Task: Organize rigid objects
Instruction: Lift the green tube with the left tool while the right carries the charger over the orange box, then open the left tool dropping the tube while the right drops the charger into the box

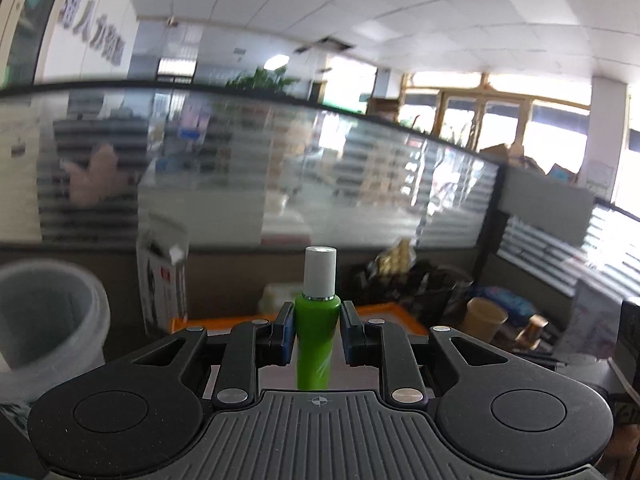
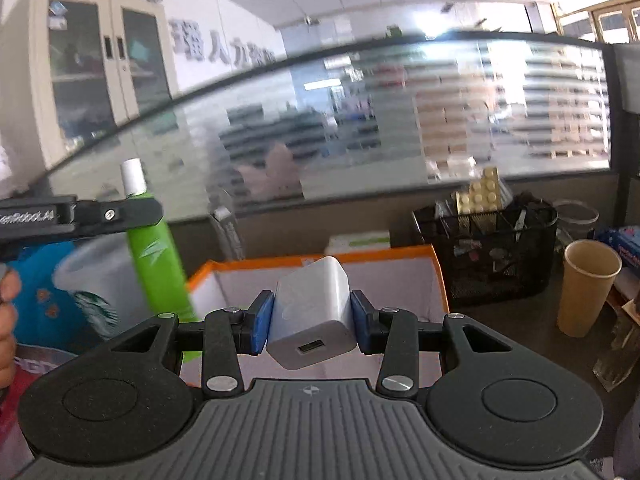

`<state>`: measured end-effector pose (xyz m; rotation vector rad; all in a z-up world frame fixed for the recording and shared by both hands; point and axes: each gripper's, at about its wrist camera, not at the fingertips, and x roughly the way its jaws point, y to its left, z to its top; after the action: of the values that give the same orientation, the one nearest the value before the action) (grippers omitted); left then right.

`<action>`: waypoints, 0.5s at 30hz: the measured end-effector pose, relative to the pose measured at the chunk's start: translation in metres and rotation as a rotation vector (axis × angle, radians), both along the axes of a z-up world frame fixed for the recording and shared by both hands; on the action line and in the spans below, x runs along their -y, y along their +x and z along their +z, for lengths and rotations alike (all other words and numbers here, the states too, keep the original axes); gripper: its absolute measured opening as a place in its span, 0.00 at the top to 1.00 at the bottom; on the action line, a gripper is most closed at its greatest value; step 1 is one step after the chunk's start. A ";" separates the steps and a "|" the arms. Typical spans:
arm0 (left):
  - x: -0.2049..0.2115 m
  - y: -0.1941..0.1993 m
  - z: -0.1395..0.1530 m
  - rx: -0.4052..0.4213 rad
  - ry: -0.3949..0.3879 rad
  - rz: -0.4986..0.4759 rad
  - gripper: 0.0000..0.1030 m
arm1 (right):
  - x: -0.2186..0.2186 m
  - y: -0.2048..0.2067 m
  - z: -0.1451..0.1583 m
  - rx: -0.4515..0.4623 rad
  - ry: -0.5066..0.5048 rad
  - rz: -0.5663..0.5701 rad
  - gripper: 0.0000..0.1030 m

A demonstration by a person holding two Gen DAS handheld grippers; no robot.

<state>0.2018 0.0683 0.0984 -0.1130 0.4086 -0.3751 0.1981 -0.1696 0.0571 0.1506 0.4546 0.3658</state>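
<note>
**deskbot_fan:** ok so what's each hand doing here? Both look busy.

**umi_tinkerer:** Yep, both loaded. The left tool [image 1: 316, 334] is closed on a green bottle [image 1: 316, 340] with a white cap [image 1: 319, 270]. The blue pads [image 1: 286, 334] press its body just below the shoulder, and the bottle stands upright, lifted in the air. From the right wrist view you see the same green bottle [image 2: 158, 252] off to the left, tilted a bit in that picture, with the left tool's black finger [image 2: 120, 212] crossing in front of it.

**deskbot_fan:** and the right one?

**umi_tinkerer:** The right tool [image 2: 312, 320] is clamped on a white USB charger block [image 2: 312, 312], pads on its two sides, USB port [image 2: 310, 347] facing the camera. It's held up over an orange-rimmed white bin [image 2: 438, 276] that sits on the table [image 2: 520, 344].

**deskbot_fan:** what else is around?

**umi_tinkerer:** Right of the bin there's a black mesh organizer [image 2: 488, 252] stuffed with odds and ends, and a brown paper cup [image 2: 586, 288] near it, standing upright. Left side has a translucent plastic cup [image 2: 92, 284] with a green logo, partly behind the bottle. In the left wrist view the orange-rimmed bin [image 1: 400, 314] peeks out behind the fingers, with a big pale cup [image 1: 52, 316] far left and a white carton [image 1: 162, 280] beside it. A frosted glass partition [image 1: 280, 168] runs behind everything. The background's pretty blurry, so I can't read the labels.
</note>
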 end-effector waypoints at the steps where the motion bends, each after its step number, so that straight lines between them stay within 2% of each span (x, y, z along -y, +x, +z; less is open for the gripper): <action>1: 0.000 0.006 -0.007 -0.021 0.001 0.004 0.80 | -0.001 0.006 -0.005 -0.015 -0.008 -0.003 0.63; 7: -0.002 0.034 -0.038 -0.105 -0.001 0.026 0.80 | -0.010 0.032 -0.029 -0.080 -0.068 -0.007 0.63; 15: 0.001 0.047 -0.058 -0.154 0.008 0.016 0.80 | -0.027 0.055 -0.045 -0.149 -0.157 0.002 0.63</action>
<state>0.2488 0.0674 0.0401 -0.1379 0.5603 -0.3499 0.2529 -0.1428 0.0116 0.0245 0.6289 0.3207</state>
